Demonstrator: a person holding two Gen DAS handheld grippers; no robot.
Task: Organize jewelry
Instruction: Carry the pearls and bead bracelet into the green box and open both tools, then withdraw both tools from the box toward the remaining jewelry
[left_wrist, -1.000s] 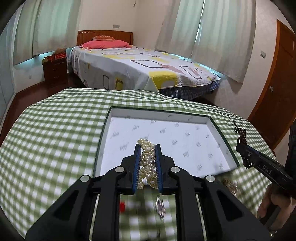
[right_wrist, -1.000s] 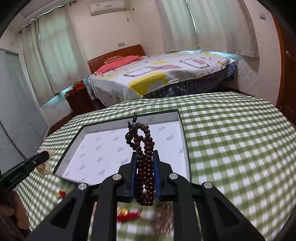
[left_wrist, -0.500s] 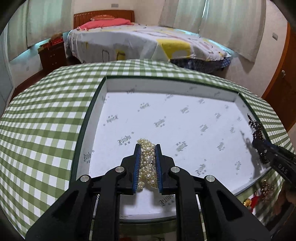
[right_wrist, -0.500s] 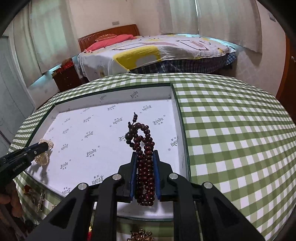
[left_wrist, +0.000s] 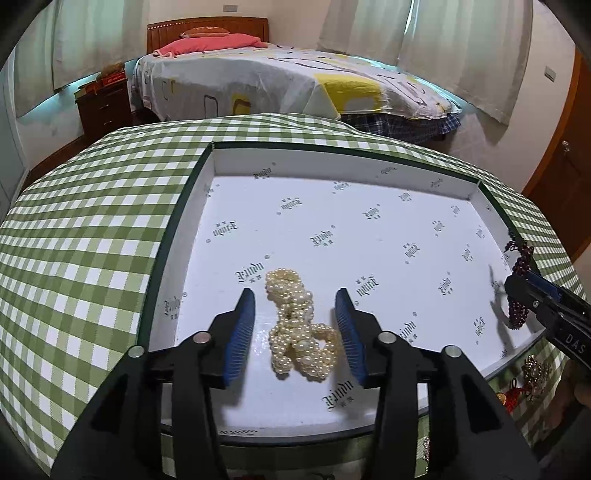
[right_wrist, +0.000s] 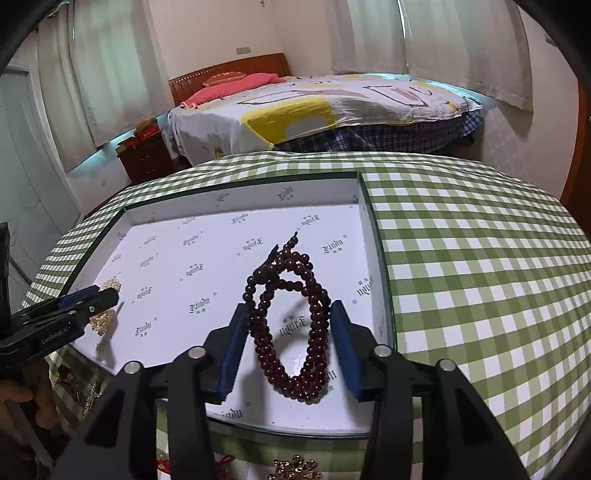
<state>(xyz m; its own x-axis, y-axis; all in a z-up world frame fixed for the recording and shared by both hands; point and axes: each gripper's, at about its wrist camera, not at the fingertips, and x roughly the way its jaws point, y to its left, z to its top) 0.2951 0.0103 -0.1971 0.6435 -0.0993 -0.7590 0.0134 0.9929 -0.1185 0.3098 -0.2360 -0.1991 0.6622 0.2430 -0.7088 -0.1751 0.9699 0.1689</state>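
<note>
A shallow box with a white printed lining and a dark green rim lies on the checked table. A cream pearl strand lies bunched on its floor near the front left. My left gripper straddles the pearls; its jaws are opening and the blue pads stand clear of them. In the right wrist view a dark red bead strand lies looped on the box floor near the right wall. My right gripper is opening around it, its pads clear of the beads. Each gripper shows at the edge of the other's view.
A green checked cloth covers the table. Loose pieces lie on it before the box's front rim: a gold brooch, a red knot, another gold piece. A hand holds the left gripper. A bed stands beyond.
Both grippers came down over the box, then their jaws spread. The pearls and the dark red beads dropped out of the pads and now lie on the box floor.
</note>
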